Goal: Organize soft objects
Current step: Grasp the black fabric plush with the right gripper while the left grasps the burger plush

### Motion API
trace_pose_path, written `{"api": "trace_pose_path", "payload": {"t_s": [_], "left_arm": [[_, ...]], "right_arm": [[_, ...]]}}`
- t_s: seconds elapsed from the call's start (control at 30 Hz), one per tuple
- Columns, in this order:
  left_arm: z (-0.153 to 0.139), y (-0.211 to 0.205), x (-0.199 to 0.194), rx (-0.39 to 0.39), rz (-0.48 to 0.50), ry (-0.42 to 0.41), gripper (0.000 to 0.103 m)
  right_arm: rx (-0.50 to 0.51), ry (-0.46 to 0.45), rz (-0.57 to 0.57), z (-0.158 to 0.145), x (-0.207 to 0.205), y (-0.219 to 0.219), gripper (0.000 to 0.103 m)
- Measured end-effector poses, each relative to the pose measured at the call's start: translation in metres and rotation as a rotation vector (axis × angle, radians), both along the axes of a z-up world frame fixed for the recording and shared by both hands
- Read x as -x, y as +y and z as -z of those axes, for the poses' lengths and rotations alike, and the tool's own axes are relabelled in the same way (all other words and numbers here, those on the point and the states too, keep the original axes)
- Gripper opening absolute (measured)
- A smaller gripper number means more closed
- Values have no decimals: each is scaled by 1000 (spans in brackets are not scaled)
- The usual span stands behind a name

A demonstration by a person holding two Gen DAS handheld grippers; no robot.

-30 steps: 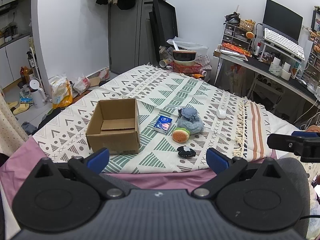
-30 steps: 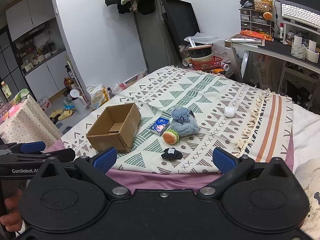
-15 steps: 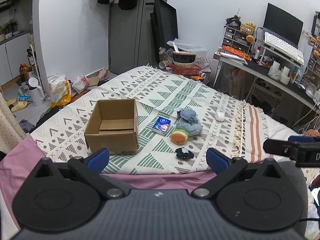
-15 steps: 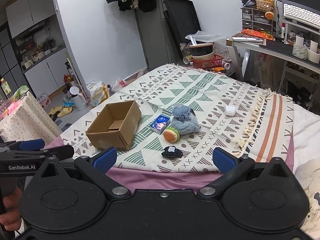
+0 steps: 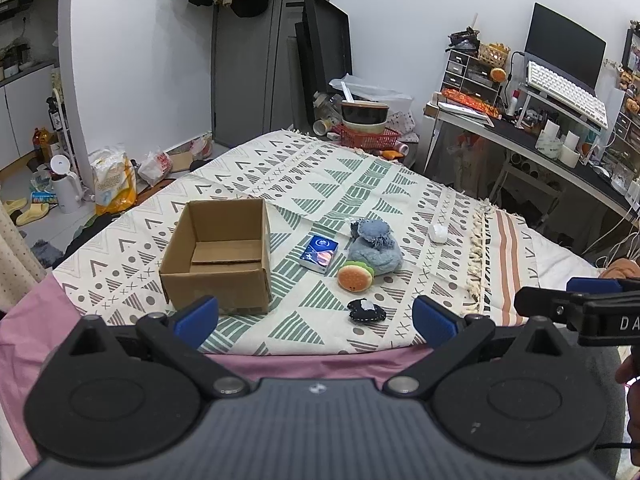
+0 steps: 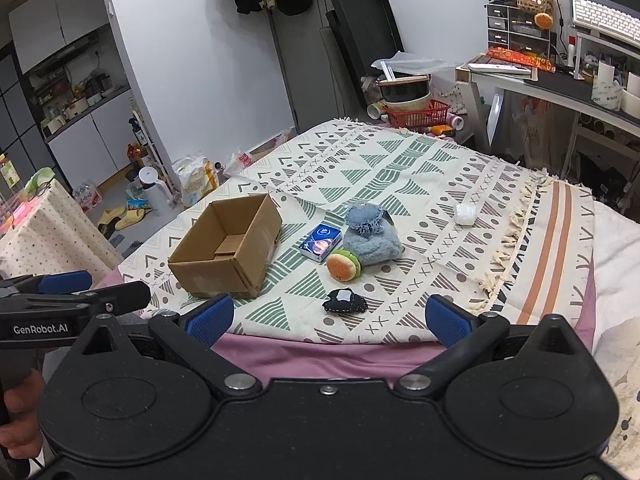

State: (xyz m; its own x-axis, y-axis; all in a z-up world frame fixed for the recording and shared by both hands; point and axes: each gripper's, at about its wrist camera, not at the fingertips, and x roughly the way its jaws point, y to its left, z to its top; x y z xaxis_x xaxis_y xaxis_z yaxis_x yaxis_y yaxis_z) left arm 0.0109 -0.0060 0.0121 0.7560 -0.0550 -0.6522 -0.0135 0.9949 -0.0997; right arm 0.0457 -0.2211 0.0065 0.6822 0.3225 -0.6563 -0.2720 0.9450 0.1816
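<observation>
An open cardboard box (image 5: 218, 254) (image 6: 228, 250) stands empty on the patterned blanket (image 5: 360, 184). To its right lie a blue tissue pack (image 5: 319, 253) (image 6: 321, 242), a blue-grey plush (image 5: 374, 246) (image 6: 370, 236), a burger plush (image 5: 354, 277) (image 6: 343, 265), a small black plush (image 5: 366, 311) (image 6: 344, 301) and a white soft lump (image 5: 437, 233) (image 6: 466, 214). My left gripper (image 5: 316, 316) is open and empty, held back from the bed's near edge. My right gripper (image 6: 326, 316) is open and empty too, just short of the black plush.
The blanket covers a bed with a pink sheet (image 5: 312, 364) at the near edge. A desk (image 5: 560, 148) with keyboard and monitor stands at the right. Bags, a kettle and slippers litter the floor (image 5: 80, 188) at the left. A red basket (image 5: 370, 134) sits beyond the bed.
Both grippers have drifted slightly, so the box and plush toys sit a little lower and left in view. Nothing on the bed has moved and both grippers stay open.
</observation>
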Motion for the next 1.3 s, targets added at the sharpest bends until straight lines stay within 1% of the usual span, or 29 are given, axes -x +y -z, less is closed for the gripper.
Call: {"api": "trace_pose_path", "payload": {"t_s": [0.27,0.47,0.6,0.63,0.8,0.87,0.93,1.1,1.17,1.23,1.3], "left_arm": [[17,-4,-27,8,13,22,102],[33,-9,-52,9,25,34,102],[43,-8,-72,37,14,44,101],[45,-8,-78,45,13,46,100],[57,-9,-100,79,12,50,100],[63,-10,-110,81,10,61,97],[70,-11,-120,84,13,79,94],[86,-12,-140,91,19,115,87],[92,-11,-148,101,13,129,81],[99,-10,-156,111,-4,149,71],[107,-9,-166,123,-19,169,67]], "right_arm": [[-22,31,11,14,-21,-3,103],[-44,75,47,34,-44,-8,103],[-92,114,73,48,-61,-11,103],[-101,123,78,51,-66,-11,103],[-111,156,94,65,-87,-6,101],[-129,173,102,72,-95,-5,97],[-155,199,119,80,-104,-7,97],[-204,260,166,103,-124,-11,90],[-224,285,182,112,-131,-12,87],[-240,312,198,123,-138,-13,86],[-257,349,216,135,-146,-13,82]]}}
